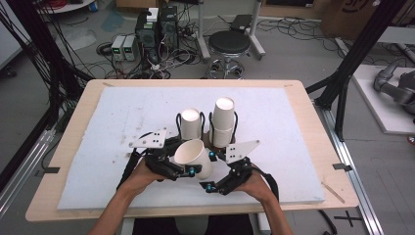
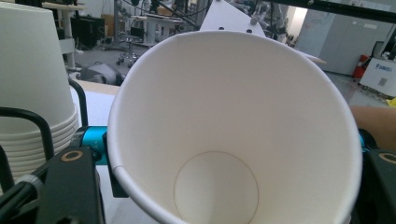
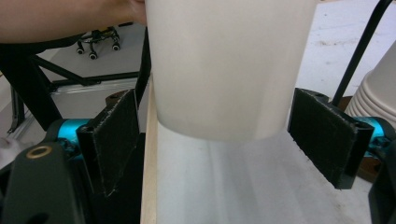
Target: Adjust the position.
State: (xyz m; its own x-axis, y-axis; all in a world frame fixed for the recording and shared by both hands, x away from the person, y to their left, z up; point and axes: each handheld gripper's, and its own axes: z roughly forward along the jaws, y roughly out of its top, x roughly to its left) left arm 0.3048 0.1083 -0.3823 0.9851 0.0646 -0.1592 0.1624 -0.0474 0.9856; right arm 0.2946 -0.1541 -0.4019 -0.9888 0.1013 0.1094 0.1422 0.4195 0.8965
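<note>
Right, high view first: the loose paper cup [image 1: 194, 155] sits near-centre on the white foam mat [image 1: 112, 147], between the two grippers and just in front of two stacks of upside-down cups, the left stack [image 1: 191, 122] and the right stack [image 1: 223, 120], each held in a black wire holder. The cup lies tilted on its side, long axis running roughly left-near to right-far, mouth toward the left gripper [image 1: 188, 169], base toward the right gripper [image 1: 211, 172]. Both hands come in from the near edge, forearms angled inward, grippers pointing at each other w/ the cup between. The left one is the closer of the two and carries the cup.

Left gripper view: I look straight down into the cup's mouth [image 2: 233, 135], round bottom visible deep inside. The jaws are clenched on the rim area, one at each side, so the left holds the cup. The left stack [image 2: 32, 84] stands just beside, at the frame's left.

Right gripper view: the cup's base end [image 3: 224, 70] hangs between the two black pads [image 3: 109, 140], but w/ a clear gap on both sides. So the right is released, jaws wide, not touching the cup. The right stack [image 3: 378, 98] shows at the far right edge.

My read: the cup's base lies straight ahead of the right fingers, axis pointing into the gap, so the next move depends on keeping that line, e.g. pulling the right hand straight back, or closing on the base.
</note>
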